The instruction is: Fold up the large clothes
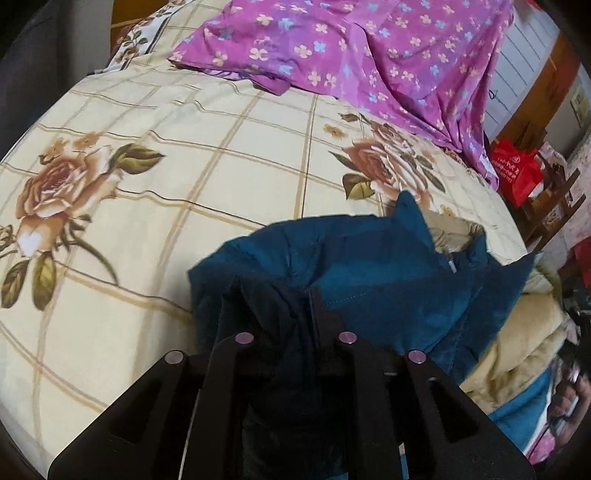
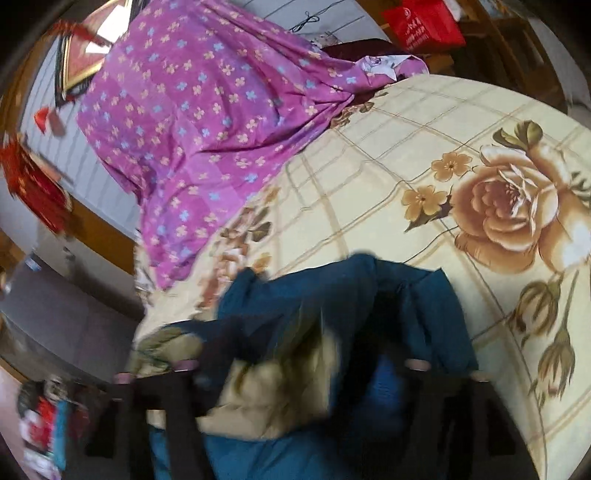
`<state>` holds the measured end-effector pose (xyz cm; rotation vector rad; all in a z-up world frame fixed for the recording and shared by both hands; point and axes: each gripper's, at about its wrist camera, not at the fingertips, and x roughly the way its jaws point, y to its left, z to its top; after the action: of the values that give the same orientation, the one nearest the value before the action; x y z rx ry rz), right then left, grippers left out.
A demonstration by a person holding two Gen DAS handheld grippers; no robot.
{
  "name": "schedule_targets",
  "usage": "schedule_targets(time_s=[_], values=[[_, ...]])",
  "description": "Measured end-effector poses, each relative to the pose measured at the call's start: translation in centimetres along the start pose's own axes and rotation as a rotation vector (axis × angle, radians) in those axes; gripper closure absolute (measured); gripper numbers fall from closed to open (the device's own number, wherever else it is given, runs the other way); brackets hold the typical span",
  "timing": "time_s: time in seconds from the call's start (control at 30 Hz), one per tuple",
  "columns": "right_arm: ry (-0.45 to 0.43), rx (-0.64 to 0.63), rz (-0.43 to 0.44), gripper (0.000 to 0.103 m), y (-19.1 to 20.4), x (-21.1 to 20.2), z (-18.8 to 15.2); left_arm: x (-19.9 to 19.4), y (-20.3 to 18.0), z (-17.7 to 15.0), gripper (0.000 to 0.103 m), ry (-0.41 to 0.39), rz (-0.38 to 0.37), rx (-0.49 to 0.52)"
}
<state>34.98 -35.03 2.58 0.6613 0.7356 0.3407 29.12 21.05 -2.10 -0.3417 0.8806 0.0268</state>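
Right hand-held gripper wide apart over teal coat (blurred).

The coat lies on the bed sheet, close to the camera. The flowery cloth lies on the bed far behind the coat. A bag sits off the bed, to the right

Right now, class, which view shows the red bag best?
The left wrist view: the red bag is sharp and whole beside the bed. The right wrist view catches it cut off by the top edge.
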Motion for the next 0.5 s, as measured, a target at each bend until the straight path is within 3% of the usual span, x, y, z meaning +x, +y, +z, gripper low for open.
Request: schedule_targets(time_s=[0.07,0.1,0.13,0.17,0.2,0.33,0.4,0.5], values=[[-0.011,-0.03,0.004,0.027,1.2,-1.9,-0.4,-1.5,0.2,0.2,0.073,-0.01,0.001,-0.006],[-0.01,-0.056,0.002,0.027,1.9,-2.7,-0.6,-2.6,0.3,0.3,0.054,-0.025,-0.001,-0.001],[-0.009,-0.078,-0.006,0.027,2.3,-3.2,-0.7,-3.5,0.4,0.3,0.026,-0.046,0.012,0.008],[-0.01,-0.114,-0.018,0.027,3.0,-4.0,-1.0,-4.4,0.5,0.3,0.018,-0.07,0.025,0.016],[-0.011,-0.158,-0.028,0.027,3.7,-4.8,-1.4,-5.3,0.6,0.3,0.014,-0.092,0.03,0.018],[-0.009,-0.307,-0.075,0.027,5.7,-6.4,-2.7,-9.4,0.5,-0.6,0.014,-0.216,0.019,0.018],[-0.007,-0.376,-0.1,0.027,6.5,-6.5,-3.1,-10.6,-1.5,-1.8,0.014,-0.267,-0.026,0.091],[0.026,-0.438,-0.15,0.027,7.4,-4.9,-3.5,-10.3,-5.4,-3.8,0.014,-0.277,-0.054,0.237]])
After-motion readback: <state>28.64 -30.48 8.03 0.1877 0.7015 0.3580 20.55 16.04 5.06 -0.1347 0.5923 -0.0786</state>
